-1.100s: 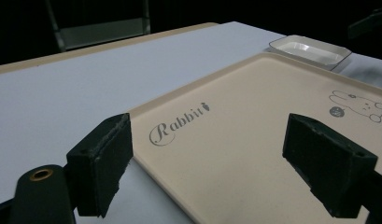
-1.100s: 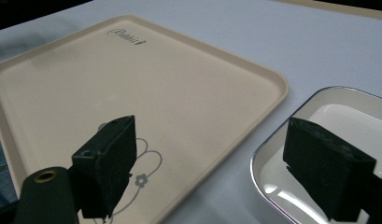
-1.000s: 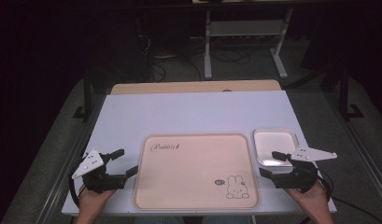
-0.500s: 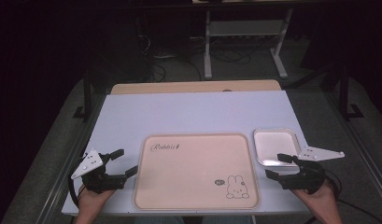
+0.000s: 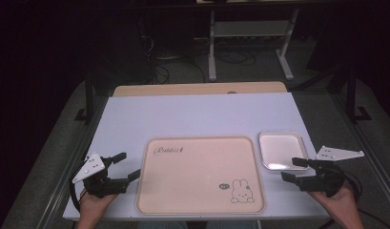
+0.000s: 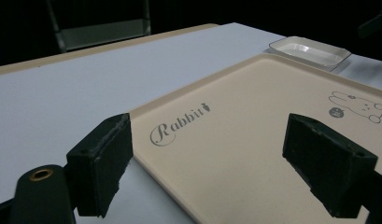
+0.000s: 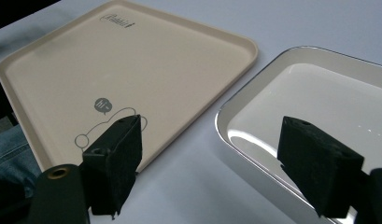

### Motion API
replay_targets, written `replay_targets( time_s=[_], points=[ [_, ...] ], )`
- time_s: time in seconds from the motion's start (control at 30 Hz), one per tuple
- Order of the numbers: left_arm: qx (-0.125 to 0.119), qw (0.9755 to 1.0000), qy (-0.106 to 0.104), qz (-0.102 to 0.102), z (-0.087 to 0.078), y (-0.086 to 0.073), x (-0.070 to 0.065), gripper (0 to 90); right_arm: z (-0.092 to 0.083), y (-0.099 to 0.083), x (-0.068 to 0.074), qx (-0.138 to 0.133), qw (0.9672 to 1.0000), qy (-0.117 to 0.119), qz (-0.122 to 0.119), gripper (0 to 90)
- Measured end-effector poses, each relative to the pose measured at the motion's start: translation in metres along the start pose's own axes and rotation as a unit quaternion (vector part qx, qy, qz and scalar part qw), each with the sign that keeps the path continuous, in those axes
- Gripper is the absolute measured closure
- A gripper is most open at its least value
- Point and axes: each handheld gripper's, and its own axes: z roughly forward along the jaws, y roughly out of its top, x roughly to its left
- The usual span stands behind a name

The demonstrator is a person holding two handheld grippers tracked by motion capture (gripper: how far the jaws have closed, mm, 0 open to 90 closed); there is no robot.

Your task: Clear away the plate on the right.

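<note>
1. The beige tray [image 5: 200, 174] lies flat on the pale bench [image 5: 197, 117], its near edge close to the bench's near edge; a wide bare stretch of bench lies beyond its far rim.
2. The small metal dish [image 5: 282, 150] sits just right of the tray's far right corner, apart from it by a narrow strip of bench.
3. The left hand-held gripper [image 5: 125, 167] sits at the tray's left edge, jaws apart with nothing between them; in the left gripper view the tray's rounded corner lies between the black pads [image 6: 104, 161].
4. The right hand-held gripper [image 5: 294, 169] points at the gap between tray and dish; its jaws have just been closing a little, yet stand wide apart with nothing gripped.
5. Tray: matte, smooth, with a low raised rim and rounded corners. Dish: rectangular, mirror-bright, with a rolled lip.
6. Tray print: "Rabbit" in script at the far left; a line-drawn rabbit with a "hi~" bubble at the near right.
</note>
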Motion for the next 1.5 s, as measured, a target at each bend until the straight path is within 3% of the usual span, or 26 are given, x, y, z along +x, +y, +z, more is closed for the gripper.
replay_targets(
  time_s=[0.83,1.5],
  points=[
    [0.000,1.0000,0.001,0.001,-0.001,0.000,0.000,15.8,-0.024,0.001,-0.043,0.017,0.9979,-0.037,0.052,17.7],
    [0.000,1.0000,0.002,0.001,-0.001,0.000,0.000,15.8,-0.025,0.008,-0.076,0.028,0.9948,-0.048,0.085,20.8]
  ],
)
